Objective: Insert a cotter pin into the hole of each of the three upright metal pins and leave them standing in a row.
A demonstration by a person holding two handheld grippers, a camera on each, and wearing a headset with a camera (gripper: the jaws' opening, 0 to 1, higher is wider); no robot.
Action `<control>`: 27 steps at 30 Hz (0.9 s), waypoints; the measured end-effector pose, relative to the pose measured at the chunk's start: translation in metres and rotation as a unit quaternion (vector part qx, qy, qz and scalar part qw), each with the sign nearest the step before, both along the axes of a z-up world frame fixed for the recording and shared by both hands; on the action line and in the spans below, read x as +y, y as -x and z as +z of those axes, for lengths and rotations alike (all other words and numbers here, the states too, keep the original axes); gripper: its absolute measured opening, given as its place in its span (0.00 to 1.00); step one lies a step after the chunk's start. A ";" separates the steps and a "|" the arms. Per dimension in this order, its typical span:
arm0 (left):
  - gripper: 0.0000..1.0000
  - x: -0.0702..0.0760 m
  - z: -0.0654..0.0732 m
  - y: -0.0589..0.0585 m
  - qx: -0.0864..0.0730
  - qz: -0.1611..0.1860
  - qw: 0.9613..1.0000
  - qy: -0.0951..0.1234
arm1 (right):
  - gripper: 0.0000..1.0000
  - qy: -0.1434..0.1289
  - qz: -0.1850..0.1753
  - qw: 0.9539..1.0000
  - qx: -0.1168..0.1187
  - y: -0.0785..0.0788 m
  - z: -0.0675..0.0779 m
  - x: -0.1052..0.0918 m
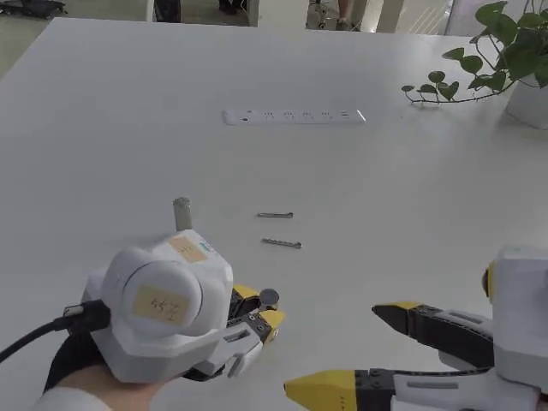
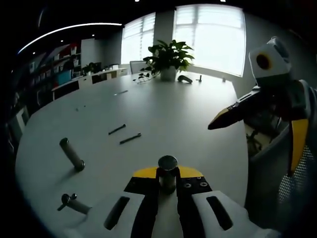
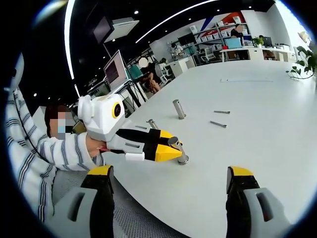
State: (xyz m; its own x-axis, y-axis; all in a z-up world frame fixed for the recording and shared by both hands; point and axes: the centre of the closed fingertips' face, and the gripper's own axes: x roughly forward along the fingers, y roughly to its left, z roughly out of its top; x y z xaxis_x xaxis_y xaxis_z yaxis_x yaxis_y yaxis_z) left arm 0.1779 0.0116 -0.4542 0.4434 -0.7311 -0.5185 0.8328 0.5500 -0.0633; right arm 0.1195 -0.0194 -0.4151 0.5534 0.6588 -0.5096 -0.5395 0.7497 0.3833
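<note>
Pinching a metal pin (image 2: 167,171) just below its flat head, our left hand-held gripper (image 1: 259,306) has both jaws pressed onto the shaft at the near left of the tabletop (image 1: 111,111). In the right gripper view the pin's foot looks to rest on the surface, though we cannot be sure. Our right hand-held gripper (image 1: 351,351) hangs to the right of it, jaws spread wide with nothing between them.

Just beyond the left gripper a second metal pin (image 1: 181,214) stands upright. A third metal pin (image 2: 74,204) stands left of the held one, close beside the gripper's body. Something thin seems to cross its top, perhaps a cotter pin, but it is too small to tell. Farther right the near cotter pin (image 1: 282,244) and the far cotter pin (image 1: 275,215) lie flat, apart and roughly parallel. A power strip (image 1: 294,116) lies at the far side and a potted plant (image 1: 505,51) at the far right.

We judge the step to be steadying this pin while the right gripper fetches a cotter pin. We cannot see the hole, so we should check that the jaws do not cover it and turn it toward the right. The near cotter pin is thin and lies flat on a smooth surface. We should come in low, grip its looped end with the legs pointing forward, and close gently so it does not skid away.
</note>
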 end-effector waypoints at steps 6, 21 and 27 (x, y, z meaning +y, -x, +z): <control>0.09 -0.001 0.000 -0.002 -0.002 -0.001 1.000 0.001 | 0.95 0.000 -0.005 1.000 0.001 -0.001 -0.001 -0.001; 0.10 -0.002 0.000 -0.003 -0.008 -0.007 1.000 0.001 | 0.94 -0.004 0.004 1.000 -0.007 0.000 0.004 0.002; 0.10 -0.002 0.000 -0.003 -0.004 -0.008 1.000 0.005 | 0.94 -0.002 0.006 1.000 -0.009 0.002 0.005 0.003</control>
State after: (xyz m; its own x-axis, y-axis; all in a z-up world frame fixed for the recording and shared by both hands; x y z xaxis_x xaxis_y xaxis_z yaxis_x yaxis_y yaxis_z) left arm 0.1805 0.0095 -0.4542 0.4359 -0.7435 -0.5071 0.8419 0.5360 -0.0622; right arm 0.1178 -0.0162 -0.4098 0.5541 0.6684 -0.4963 -0.5560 0.7408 0.3769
